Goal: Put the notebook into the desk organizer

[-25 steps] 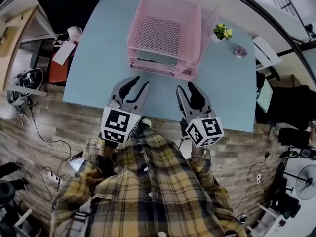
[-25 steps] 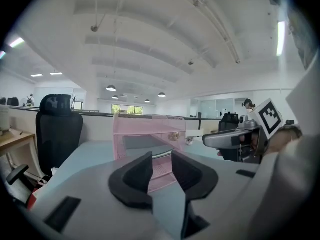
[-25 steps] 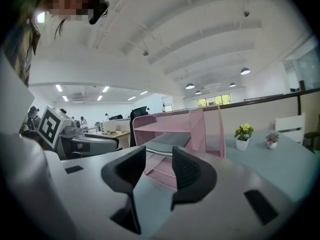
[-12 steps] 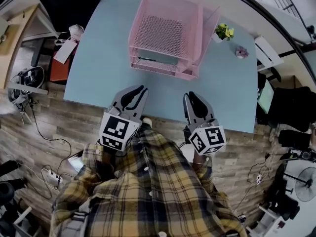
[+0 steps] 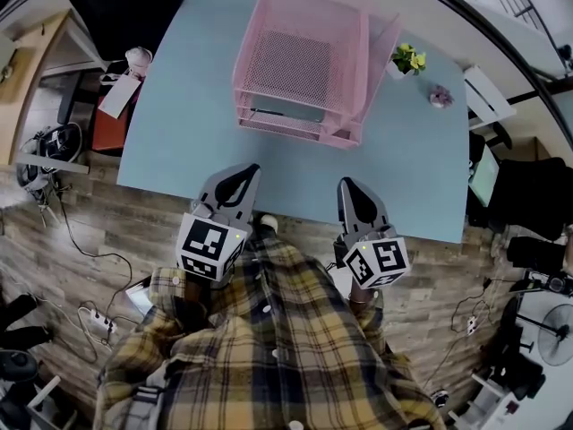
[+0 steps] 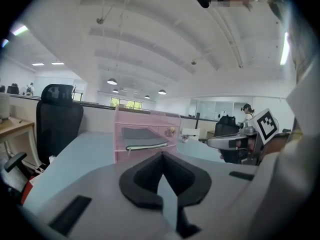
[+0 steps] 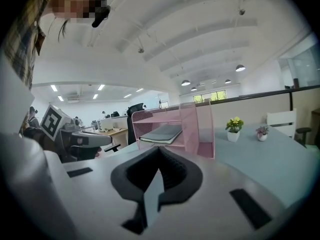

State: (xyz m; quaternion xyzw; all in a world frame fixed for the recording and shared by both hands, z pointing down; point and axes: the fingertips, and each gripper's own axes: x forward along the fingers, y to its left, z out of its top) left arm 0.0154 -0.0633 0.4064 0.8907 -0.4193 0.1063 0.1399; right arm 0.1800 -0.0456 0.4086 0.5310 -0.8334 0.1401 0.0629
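1. The notebook [image 5: 286,111] lies flat inside the pink desk organizer [image 5: 300,25], on the shelf under the top tray. It is a grey slab with its pale page edge at the shelf's front.
2. Its near edge points out of the organizer's open front, toward the person, and the rest runs back into the shelf. From the gripper views it seems to reach deep, front to back, but I cannot tell for sure which side is the long one.
3. The left gripper [image 5: 245,170] is clenched, its dark pads pressed together and gripping nothing. It sits over the near edge of the light blue table [image 5: 179,115].
4. The right gripper [image 5: 350,186] is likewise clamped shut, pad against pad and empty, at the same table edge. The two are apart from each other, one on each side of the person's plaid shirt [image 5: 269,330].
5. Both grippers point toward the organizer's front and are well apart from it.
6. To the right of the organizer stands a small potted plant [image 5: 406,59] with yellow flowers, and further right a smaller pot [image 5: 439,96] with a pinkish bloom.
7. A black office chair [image 5: 121,3] stands beyond the table's far left corner. Cables trail across the wooden floor [image 5: 81,240] on the left.
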